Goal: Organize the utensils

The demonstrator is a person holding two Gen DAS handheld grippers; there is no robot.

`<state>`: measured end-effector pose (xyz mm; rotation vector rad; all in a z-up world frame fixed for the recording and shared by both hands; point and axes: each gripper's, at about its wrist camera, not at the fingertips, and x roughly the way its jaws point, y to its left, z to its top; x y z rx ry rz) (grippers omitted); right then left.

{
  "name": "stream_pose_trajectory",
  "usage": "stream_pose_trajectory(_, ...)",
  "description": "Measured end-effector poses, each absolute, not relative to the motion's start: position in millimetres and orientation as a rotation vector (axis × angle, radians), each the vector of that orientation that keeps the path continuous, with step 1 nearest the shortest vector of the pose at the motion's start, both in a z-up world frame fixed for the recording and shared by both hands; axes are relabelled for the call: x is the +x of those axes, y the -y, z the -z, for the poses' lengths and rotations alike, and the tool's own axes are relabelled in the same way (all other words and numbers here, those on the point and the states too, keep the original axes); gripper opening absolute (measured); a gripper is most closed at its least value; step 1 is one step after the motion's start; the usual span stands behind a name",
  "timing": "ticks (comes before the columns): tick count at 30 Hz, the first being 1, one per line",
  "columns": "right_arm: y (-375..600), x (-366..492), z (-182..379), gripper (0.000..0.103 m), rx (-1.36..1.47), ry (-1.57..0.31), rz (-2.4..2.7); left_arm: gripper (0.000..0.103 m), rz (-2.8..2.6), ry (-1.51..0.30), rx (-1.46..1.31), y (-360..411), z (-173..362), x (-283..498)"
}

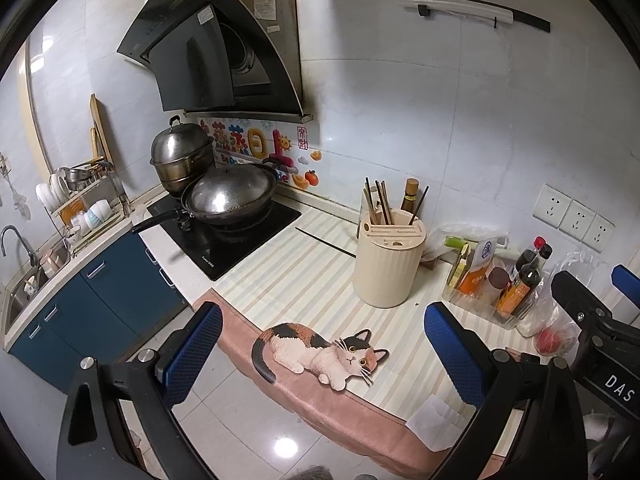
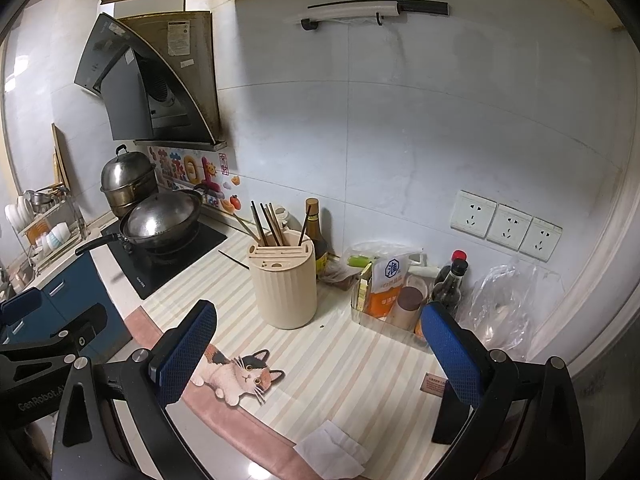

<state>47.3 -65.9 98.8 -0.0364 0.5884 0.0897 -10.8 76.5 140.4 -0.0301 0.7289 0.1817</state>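
Observation:
A cream ribbed utensil holder [image 1: 387, 264] [image 2: 285, 284] stands on the striped counter mat, with several chopsticks [image 1: 378, 204] [image 2: 269, 222] upright in its top slots. One dark chopstick [image 1: 325, 242] [image 2: 233, 259] lies flat on the mat to the holder's left, beside the stove. My left gripper [image 1: 324, 356] hovers open over the counter's front edge, nothing between its blue pads. My right gripper [image 2: 320, 354] is open too, in front of the holder, and empty. The right gripper's body [image 1: 600, 320] shows at the far right of the left wrist view.
A black stove [image 1: 224, 240] with a lidded wok [image 1: 232, 196] and steamer pot [image 1: 180, 156] sits left. A clear bin of sauce bottles and packets [image 1: 496, 280] [image 2: 400, 292] stands right of the holder. A cat-shaped sticker [image 1: 320, 350], a pink towel edge and a white napkin [image 2: 332, 454] lie in front.

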Motion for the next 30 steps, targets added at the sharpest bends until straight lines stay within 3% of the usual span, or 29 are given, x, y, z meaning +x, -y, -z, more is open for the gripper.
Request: stream_pose_trajectory(30, 72.1, 54.6, -99.3, 0.103, -0.031, -0.587, -0.081, 0.103, -0.177, -0.727, -0.03, -71.7, -144.8, -5.4)
